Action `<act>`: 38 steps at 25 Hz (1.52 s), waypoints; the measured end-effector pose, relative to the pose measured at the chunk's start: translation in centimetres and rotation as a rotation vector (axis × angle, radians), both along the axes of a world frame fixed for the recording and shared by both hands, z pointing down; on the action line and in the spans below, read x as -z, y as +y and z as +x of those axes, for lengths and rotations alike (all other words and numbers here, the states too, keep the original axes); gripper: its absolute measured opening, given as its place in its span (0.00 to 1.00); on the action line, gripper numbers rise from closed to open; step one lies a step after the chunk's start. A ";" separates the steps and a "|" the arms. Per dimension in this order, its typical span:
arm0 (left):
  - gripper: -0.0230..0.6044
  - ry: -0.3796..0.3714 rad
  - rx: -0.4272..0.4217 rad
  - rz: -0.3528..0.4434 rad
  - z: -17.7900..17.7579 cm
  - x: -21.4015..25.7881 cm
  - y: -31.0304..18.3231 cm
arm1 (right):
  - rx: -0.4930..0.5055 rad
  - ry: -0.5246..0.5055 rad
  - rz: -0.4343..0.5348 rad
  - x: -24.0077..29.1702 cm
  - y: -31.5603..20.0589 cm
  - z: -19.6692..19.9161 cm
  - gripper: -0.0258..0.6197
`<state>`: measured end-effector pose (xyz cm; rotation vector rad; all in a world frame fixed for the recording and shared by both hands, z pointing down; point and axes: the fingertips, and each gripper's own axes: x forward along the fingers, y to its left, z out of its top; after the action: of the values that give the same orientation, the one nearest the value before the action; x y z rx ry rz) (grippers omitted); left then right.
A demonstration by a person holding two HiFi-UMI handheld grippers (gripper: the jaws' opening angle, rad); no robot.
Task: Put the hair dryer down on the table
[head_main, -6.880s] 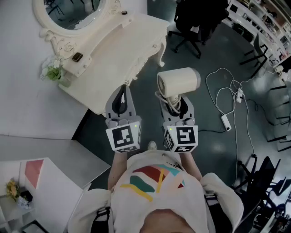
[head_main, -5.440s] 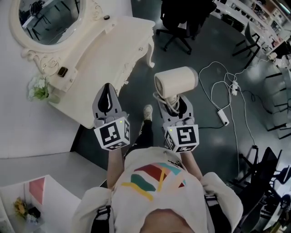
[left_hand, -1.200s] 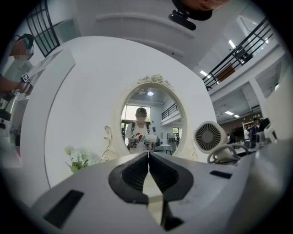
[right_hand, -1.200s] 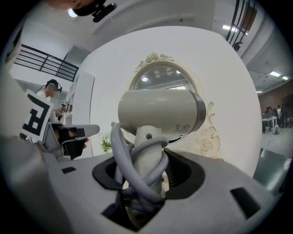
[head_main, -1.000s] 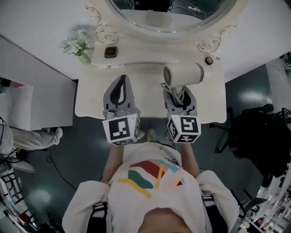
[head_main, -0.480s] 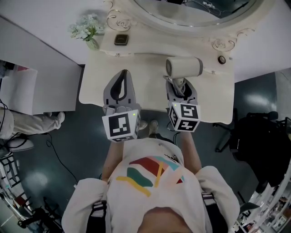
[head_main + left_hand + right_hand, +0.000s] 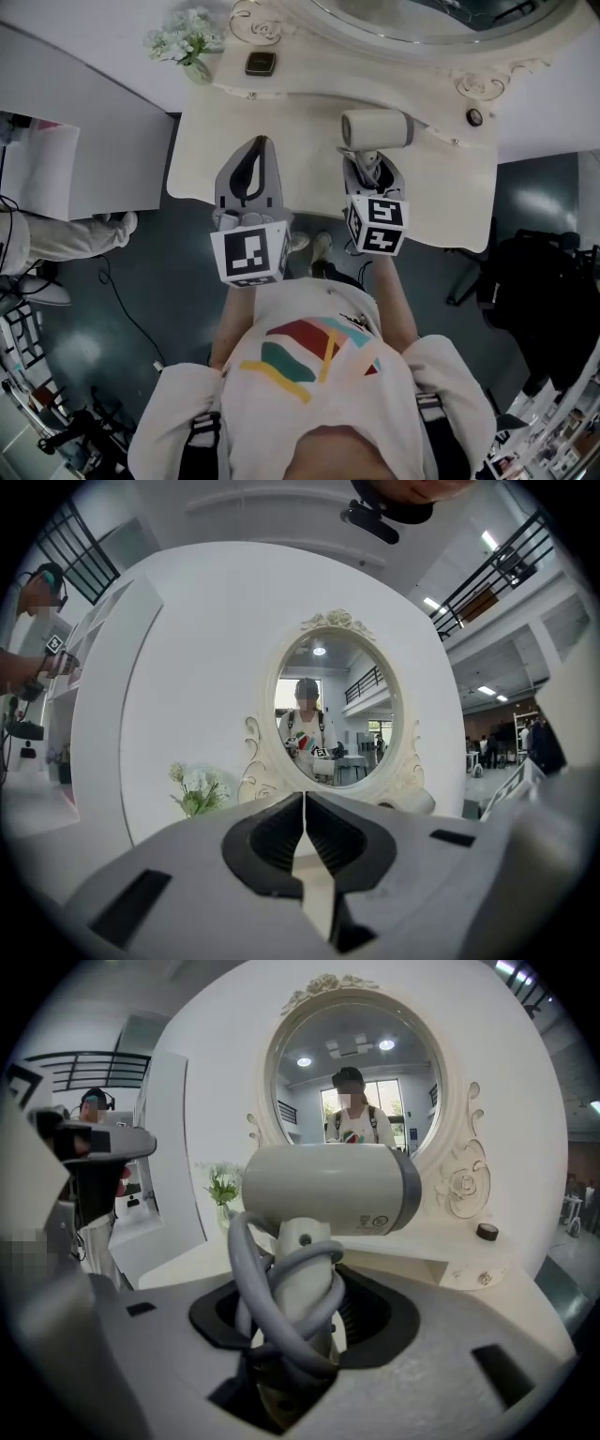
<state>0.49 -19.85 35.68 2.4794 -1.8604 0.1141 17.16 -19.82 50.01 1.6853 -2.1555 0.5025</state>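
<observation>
A cream hair dryer [image 7: 375,129] with its grey cord wound round the handle stands upright over the cream dressing table [image 7: 300,122], its barrel lying crosswise. My right gripper [image 7: 368,167] is shut on the handle, and the right gripper view shows the hair dryer [image 7: 328,1190] rising from between the jaws of the right gripper [image 7: 305,1307]. Whether the dryer touches the tabletop I cannot tell. My left gripper [image 7: 255,148] hovers over the table's front left, shut and holding nothing. In the left gripper view the left gripper [image 7: 305,797] has its jaw tips together.
An oval mirror [image 7: 441,14] in an ornate frame backs the table. On its raised shelf sit a vase of flowers [image 7: 187,42], a small dark box [image 7: 261,63] and a small round dark knob [image 7: 475,116]. A white partition [image 7: 84,122] stands at the left, and a black chair [image 7: 544,281] at the right.
The right gripper has sunk toward the tabletop and tipped downward with the hair dryer in it. The left gripper has dropped slightly. In the oldest frames I was walking up to the table.
</observation>
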 end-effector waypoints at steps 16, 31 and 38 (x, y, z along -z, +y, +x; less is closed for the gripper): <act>0.05 -0.044 0.014 -0.028 -0.2 -1.6 -0.3 | 0.002 0.013 -0.200 -7.5 -0.6 -0.1 0.35; 0.05 -0.060 0.032 -0.064 -0.9 -3.3 -1.1 | 0.034 0.076 -0.396 -13.3 -1.3 -0.7 0.36; 0.05 -0.061 0.033 -0.073 -1.4 -3.5 -1.3 | 0.062 0.138 -0.421 -14.1 -1.3 -1.3 0.37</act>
<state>-0.93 -21.18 39.20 2.4221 -1.8831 0.2544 15.87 -21.15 64.10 1.3755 -1.8394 0.7391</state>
